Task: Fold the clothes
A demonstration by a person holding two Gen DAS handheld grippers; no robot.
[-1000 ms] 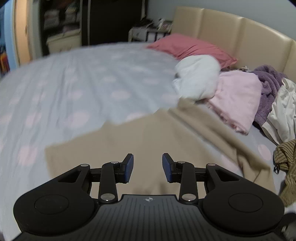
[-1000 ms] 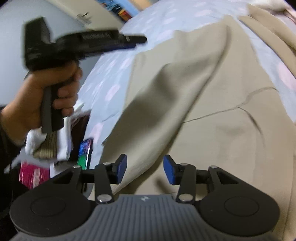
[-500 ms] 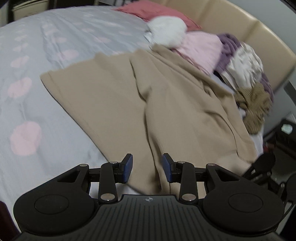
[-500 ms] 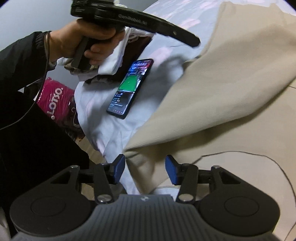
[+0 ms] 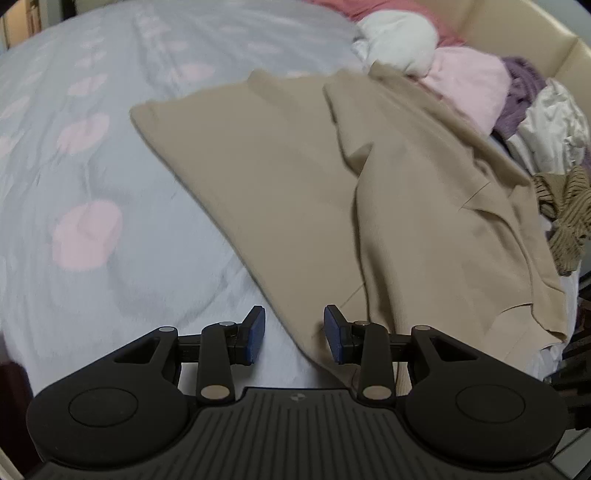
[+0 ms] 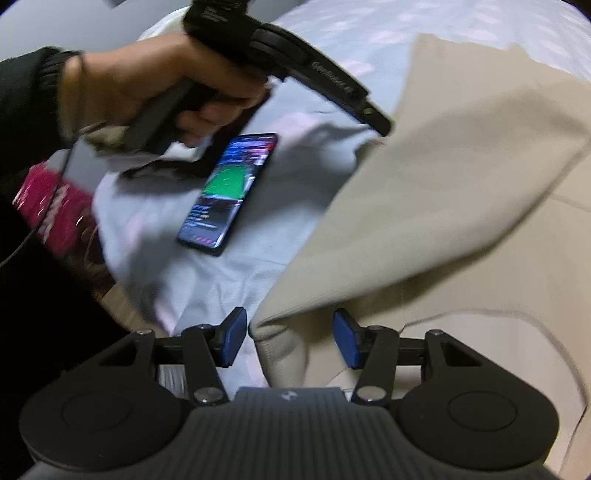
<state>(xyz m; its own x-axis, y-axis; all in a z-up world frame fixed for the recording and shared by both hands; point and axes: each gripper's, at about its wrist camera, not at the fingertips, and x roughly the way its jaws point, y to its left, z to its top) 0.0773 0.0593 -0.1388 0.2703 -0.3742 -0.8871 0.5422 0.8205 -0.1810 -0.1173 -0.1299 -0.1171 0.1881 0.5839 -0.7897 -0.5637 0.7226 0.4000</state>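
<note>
Right wrist view: both grippers, right gripper [image 6: 287, 338] and left gripper [image 5: 293, 334], gape empty over the beige garment [image 6: 461, 192].

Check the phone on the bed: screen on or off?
On. The phone lies face-up on the bedsheet, showing a lit green image.

A phone [image 6: 229, 190] lies face up with its screen lit on the pale blue bedsheet [image 5: 155, 236], which is printed with pink blotches. A pink-red bag [image 6: 55, 210] shows beyond the bed's edge. A cream padded headboard [image 5: 517, 37] stands behind a red pillow [image 5: 369, 7].
</note>
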